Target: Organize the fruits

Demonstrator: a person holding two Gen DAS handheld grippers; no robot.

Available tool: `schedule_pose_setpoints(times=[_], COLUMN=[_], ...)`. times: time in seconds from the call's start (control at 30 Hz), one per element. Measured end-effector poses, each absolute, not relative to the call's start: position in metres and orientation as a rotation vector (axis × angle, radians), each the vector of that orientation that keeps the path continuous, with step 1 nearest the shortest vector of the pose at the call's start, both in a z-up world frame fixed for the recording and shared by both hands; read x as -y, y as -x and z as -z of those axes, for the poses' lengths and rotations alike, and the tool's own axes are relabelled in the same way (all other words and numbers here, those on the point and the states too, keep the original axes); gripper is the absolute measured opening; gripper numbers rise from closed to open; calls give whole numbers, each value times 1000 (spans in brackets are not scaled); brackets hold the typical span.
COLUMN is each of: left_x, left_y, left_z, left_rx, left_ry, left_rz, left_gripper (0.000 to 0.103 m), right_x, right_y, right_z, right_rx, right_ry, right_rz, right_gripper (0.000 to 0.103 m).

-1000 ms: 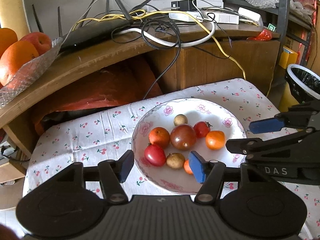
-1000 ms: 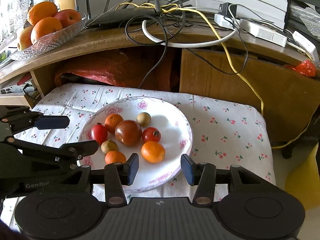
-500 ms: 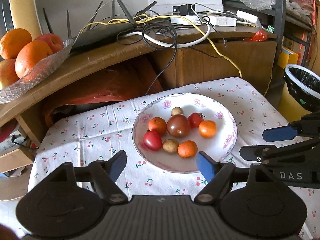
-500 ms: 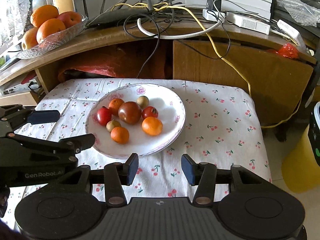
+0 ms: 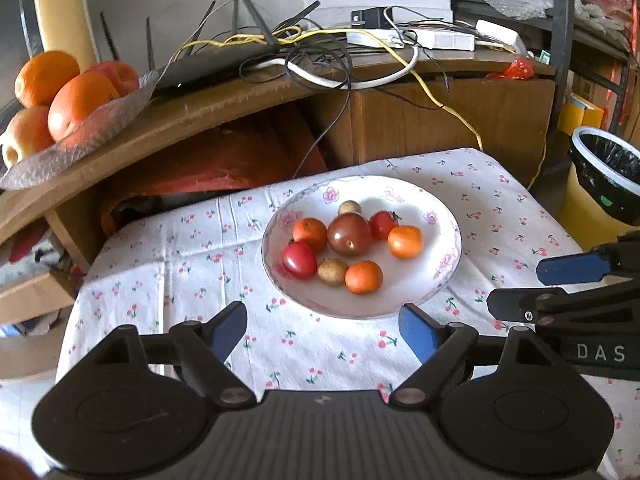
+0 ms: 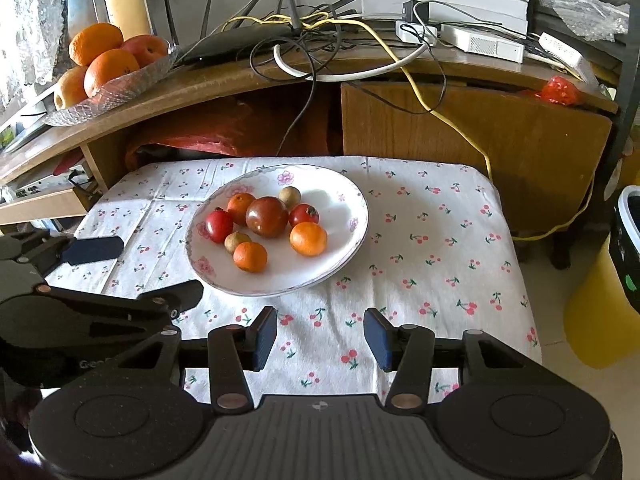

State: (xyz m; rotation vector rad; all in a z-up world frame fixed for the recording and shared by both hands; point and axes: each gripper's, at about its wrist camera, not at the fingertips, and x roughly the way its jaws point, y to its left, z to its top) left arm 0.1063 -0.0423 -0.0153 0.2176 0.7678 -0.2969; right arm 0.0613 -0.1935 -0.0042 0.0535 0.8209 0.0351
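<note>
Left gripper (image 5: 322, 330) and right gripper (image 6: 320, 338) hover over the cloth's near edge, jaws released, grasping nothing. Beyond, eight small fruits (image 6: 267, 216) sit gathered mid-plate (image 6: 352, 196). Sorting appears complete; nothing lies stray.

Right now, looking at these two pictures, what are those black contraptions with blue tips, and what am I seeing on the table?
They are hand-held tongs, one in each of a person's hands, each carrying a camera that looks along its two blue-tipped fingers. One picture comes from the left tongs, the other from the right tongs; each also shows the other from the side. Both are open and hold nothing. On the cherry-print tablecloth sits a floral plate with small tomatoes, oranges and brownish fruits. A glass bowl of bigger fruit stands on the wooden shelf behind.
</note>
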Motion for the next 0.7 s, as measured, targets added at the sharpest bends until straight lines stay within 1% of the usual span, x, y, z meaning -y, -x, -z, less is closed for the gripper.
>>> schedule_pose_setpoints(times=[0.37, 0.7], left_x=[32, 34], left_y=[-75, -44], left_z=[10, 4], left_rx=[-782, -774], left_ry=[-133, -140], left_rz=[293, 269], left_gripper=[91, 91], right_x=[191, 189], right_y=[-32, -3], right_z=[-4, -10], right_rx=[-809, -800], right_ry=[-75, -84], right_rz=[-52, -64], right_gripper=[46, 46])
